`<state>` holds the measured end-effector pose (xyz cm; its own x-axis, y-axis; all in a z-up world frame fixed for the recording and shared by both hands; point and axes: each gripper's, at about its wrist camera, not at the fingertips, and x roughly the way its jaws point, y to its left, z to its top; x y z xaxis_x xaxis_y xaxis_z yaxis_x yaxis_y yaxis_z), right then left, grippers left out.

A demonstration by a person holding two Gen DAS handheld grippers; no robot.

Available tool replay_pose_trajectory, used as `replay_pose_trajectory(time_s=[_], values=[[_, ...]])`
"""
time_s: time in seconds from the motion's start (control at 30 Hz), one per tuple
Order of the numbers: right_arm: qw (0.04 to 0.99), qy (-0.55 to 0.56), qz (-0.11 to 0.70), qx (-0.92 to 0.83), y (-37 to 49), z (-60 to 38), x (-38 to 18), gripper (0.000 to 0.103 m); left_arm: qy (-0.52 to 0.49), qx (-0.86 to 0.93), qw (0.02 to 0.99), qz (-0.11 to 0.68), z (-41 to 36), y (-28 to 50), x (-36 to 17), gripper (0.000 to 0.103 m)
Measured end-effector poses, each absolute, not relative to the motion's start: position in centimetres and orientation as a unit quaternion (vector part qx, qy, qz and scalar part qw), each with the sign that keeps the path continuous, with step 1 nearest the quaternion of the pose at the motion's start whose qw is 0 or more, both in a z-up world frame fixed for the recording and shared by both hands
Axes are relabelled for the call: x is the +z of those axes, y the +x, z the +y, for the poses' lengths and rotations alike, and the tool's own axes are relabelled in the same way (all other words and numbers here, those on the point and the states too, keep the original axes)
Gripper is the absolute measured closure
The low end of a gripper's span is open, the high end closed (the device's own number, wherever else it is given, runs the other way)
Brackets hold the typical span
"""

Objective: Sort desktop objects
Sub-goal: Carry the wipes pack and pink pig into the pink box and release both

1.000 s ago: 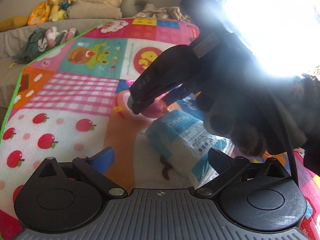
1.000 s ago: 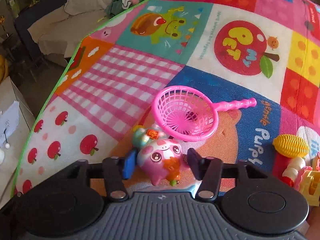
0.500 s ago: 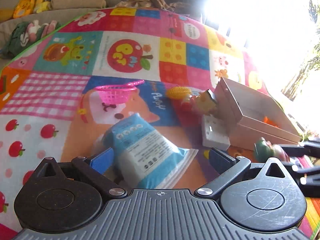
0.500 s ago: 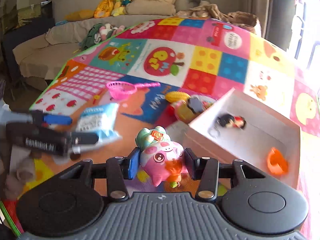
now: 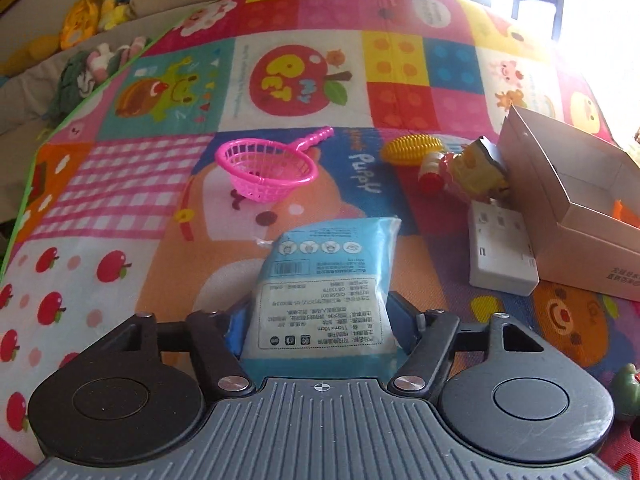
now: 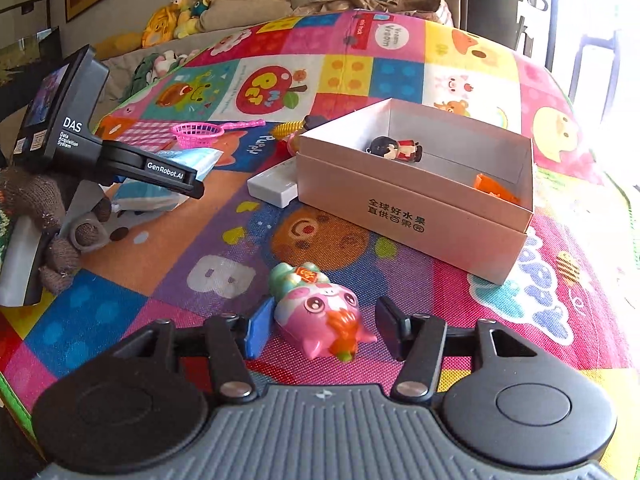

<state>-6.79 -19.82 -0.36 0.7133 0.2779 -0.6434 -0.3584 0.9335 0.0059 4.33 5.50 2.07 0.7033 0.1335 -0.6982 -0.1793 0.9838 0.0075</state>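
Observation:
My left gripper (image 5: 316, 328) is shut on a blue-and-white tissue pack (image 5: 326, 284) low over the play mat; it also shows in the right wrist view (image 6: 172, 176). My right gripper (image 6: 322, 330) is open, its fingers either side of a pink pig toy (image 6: 320, 312) that lies on the mat. A white cardboard box (image 6: 404, 204) stands ahead and right of it, holding a small doll figure (image 6: 394, 149) and an orange piece (image 6: 494, 188).
A pink toy net (image 5: 266, 166), a yellow corn toy (image 5: 412, 148), a yellow block figure (image 5: 476, 172) and a white power strip (image 5: 500, 252) lie on the mat beside the box (image 5: 576, 216). Plush toys sit on a sofa (image 6: 224, 12) behind.
My right gripper carried the pig toy over toward the box, set it on the mat and opened. My left gripper closed on the tissue pack.

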Motion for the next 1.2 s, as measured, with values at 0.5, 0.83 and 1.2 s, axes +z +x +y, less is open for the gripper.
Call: replay_pose_trajectory(time_s=[0.5, 0.83, 1.2], values=[[0.925, -0.119, 0.334, 0.138, -8.8, -20.6, -0.9, 0.019, 0.021, -0.072, 0.922, 0.379, 0.5, -6.9, 2.0, 0.019], [0.924, -0.069, 0.356, 0.123, -8.0, -21.0, 0.1, 0.013, 0.027, -0.077, 0.923, 0.377, 0.1, -6.7, 2.7, 0.009], [0.904, -0.087, 0.392, 0.146, -6.4, -17.6, -0.7, 0.055, 0.034, -0.066, 0.915, 0.398, 0.2, -5.1, 1.9, 0.019]])
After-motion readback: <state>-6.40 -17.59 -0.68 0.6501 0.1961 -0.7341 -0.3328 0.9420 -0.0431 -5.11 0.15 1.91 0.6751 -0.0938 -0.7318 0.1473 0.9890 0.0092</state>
